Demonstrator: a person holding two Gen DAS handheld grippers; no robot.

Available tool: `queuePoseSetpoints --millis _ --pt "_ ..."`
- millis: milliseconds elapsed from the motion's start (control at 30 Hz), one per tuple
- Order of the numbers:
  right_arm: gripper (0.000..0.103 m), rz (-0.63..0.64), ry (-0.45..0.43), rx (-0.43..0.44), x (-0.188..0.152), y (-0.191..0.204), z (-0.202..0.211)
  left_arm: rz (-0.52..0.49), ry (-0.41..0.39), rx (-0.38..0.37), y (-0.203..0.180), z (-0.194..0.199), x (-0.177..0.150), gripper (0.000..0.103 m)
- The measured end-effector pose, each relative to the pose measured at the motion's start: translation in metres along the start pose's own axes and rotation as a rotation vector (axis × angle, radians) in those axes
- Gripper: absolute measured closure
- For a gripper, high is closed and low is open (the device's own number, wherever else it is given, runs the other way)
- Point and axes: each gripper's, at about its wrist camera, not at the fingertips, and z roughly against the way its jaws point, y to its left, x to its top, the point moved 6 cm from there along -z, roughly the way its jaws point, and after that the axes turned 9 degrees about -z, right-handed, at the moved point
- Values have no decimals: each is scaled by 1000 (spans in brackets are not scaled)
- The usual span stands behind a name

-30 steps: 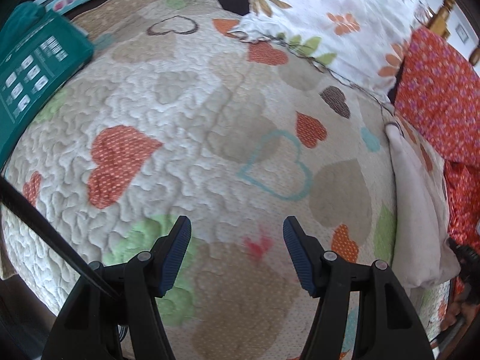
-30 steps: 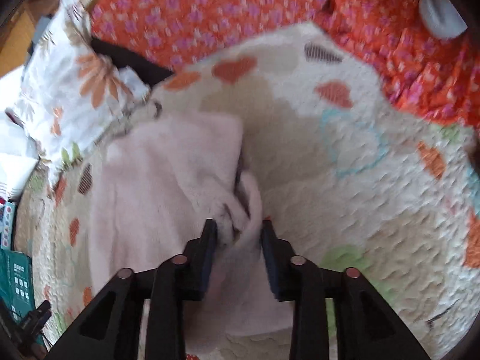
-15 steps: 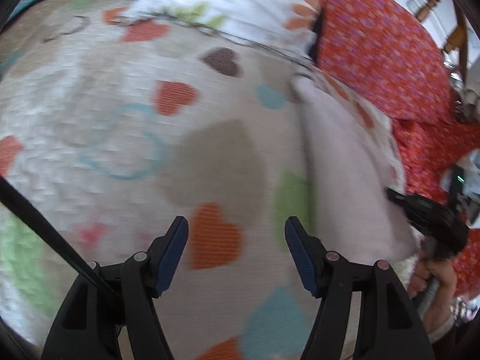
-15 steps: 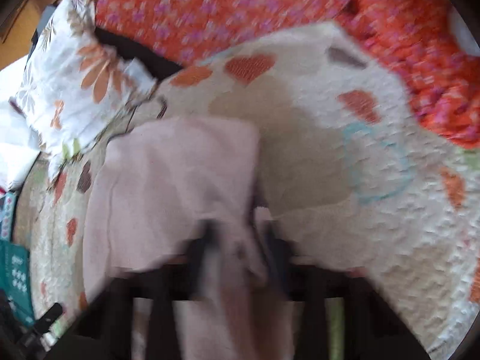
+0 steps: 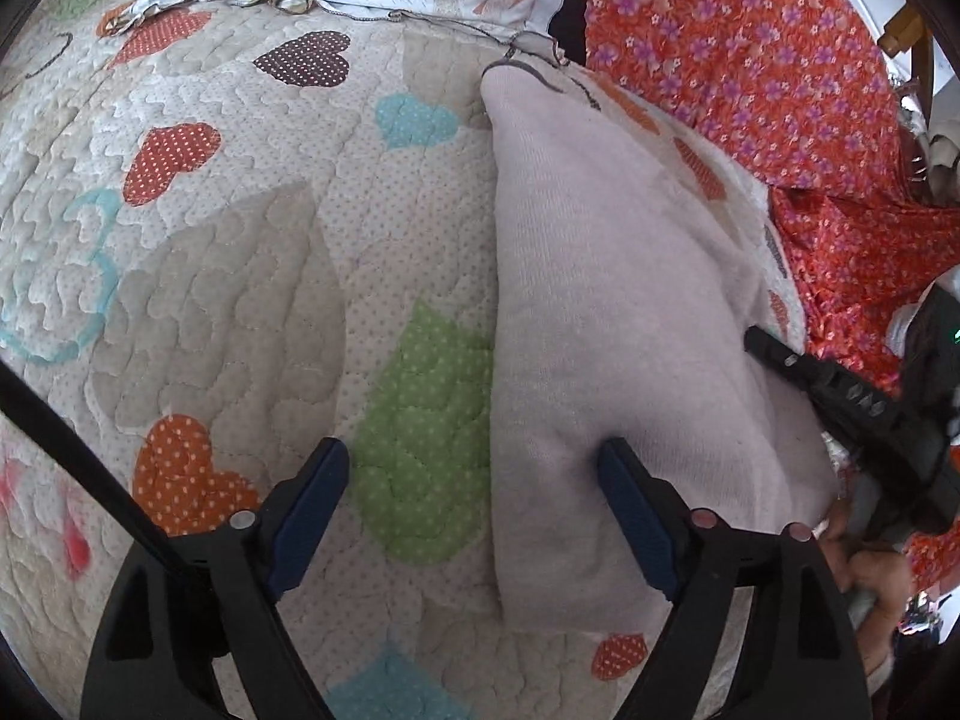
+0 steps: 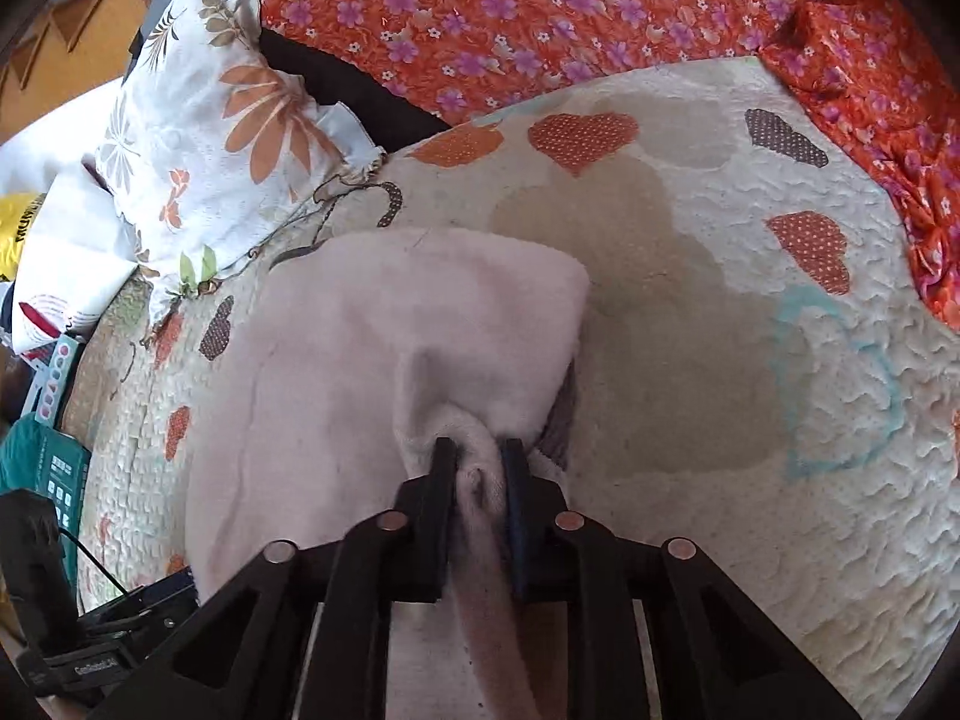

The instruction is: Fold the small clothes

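A pale pink garment (image 5: 606,312) lies on a heart-patterned quilt (image 5: 240,276). My left gripper (image 5: 474,480) is open and hovers over the garment's left edge, its right finger over the cloth. In the right wrist view the garment (image 6: 372,354) is spread ahead and my right gripper (image 6: 477,462) is shut on a bunched fold of it, lifting the cloth into a peak. The right gripper also shows in the left wrist view (image 5: 840,396) at the garment's right side, held by a hand.
A floral white pillow (image 6: 222,132) and an orange flowered sheet (image 6: 540,12) border the quilt at the back. A teal box (image 6: 42,474) and the left gripper's body (image 6: 72,630) sit at the left edge of the right wrist view.
My left gripper has swung right across the quilt to the garment's edge, still open. My right gripper kept its grip and pulled the fold, spreading the garment flatter.
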Motion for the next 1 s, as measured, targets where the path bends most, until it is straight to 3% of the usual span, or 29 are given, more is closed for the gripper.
queuePoseSetpoints --millis 33,67,133,167,400,667,767,900,1000 --pt "82 3 3 8 3 3 3 -12 1 -4 -1 1 0 39" --pt "79 9 -7 17 5 4 7 -24 4 -18 -3 1 1 64" --pt "74 18 -34 24 9 5 16 -61 9 -56 -10 5 2 83" --pt "73 24 -45 15 9 5 19 -77 1 -38 -11 7 3 85" --pt "69 36 -154 -90 16 -1 43 -169 -40 52 -13 18 -2 86" --pt "69 39 -247 -73 3 25 80 -178 -71 146 9 40 -7 87" --pt "69 54 -205 -28 -18 43 75 -137 -89 140 26 55 -10 86" --pt "69 105 -81 6 -57 67 41 -125 -150 196 49 83 -11 83" --pt "69 164 16 -12 -86 80 7 -104 -188 229 66 99 -14 69"
